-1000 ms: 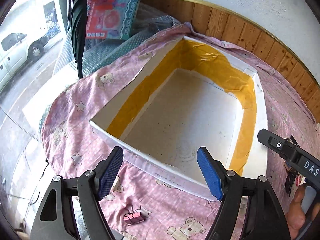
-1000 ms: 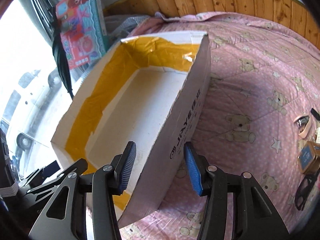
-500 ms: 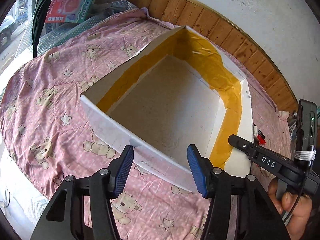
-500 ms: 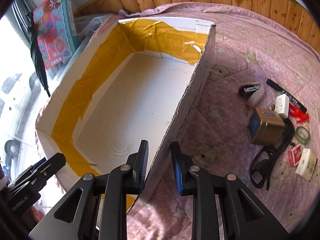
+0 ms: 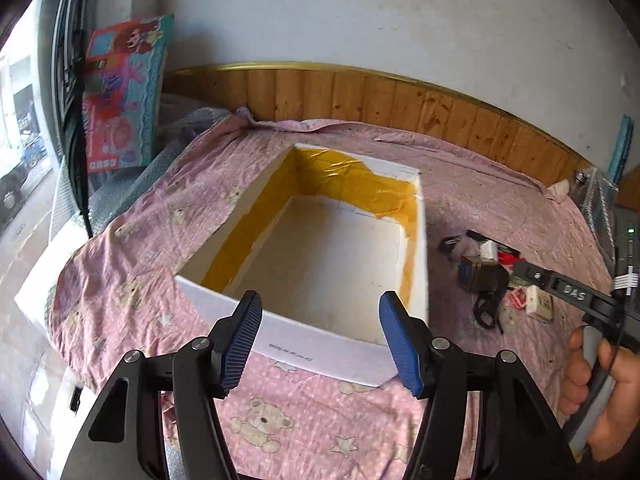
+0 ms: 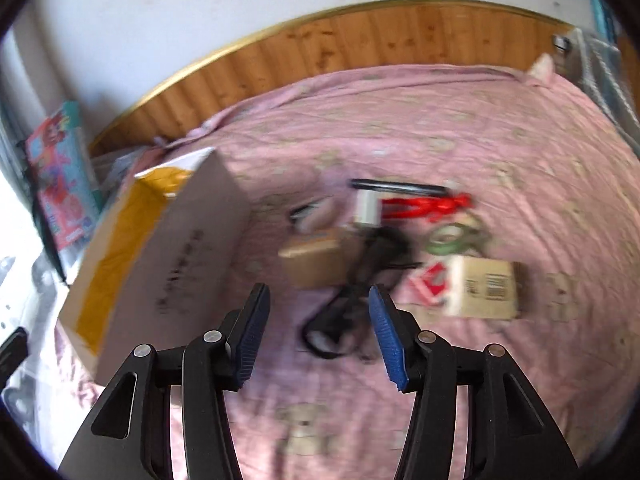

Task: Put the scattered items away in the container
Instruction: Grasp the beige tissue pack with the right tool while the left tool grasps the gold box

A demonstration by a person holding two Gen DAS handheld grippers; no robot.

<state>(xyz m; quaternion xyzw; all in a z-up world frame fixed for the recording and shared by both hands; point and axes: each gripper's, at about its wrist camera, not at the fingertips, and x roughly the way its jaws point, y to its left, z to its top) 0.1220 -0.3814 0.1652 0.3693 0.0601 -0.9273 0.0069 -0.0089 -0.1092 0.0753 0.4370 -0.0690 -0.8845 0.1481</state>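
Both grippers (image 5: 320, 338) (image 6: 318, 336) hover open above bedspread (image 5: 280, 412).

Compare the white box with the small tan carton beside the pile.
The white box is open-topped, yellow-taped inside and holds nothing; the tan carton is closed, with a barcode. The white box is far larger. The white box stands apart on the left; the tan carton lies among the scattered items. Both rest on the pink sheet.
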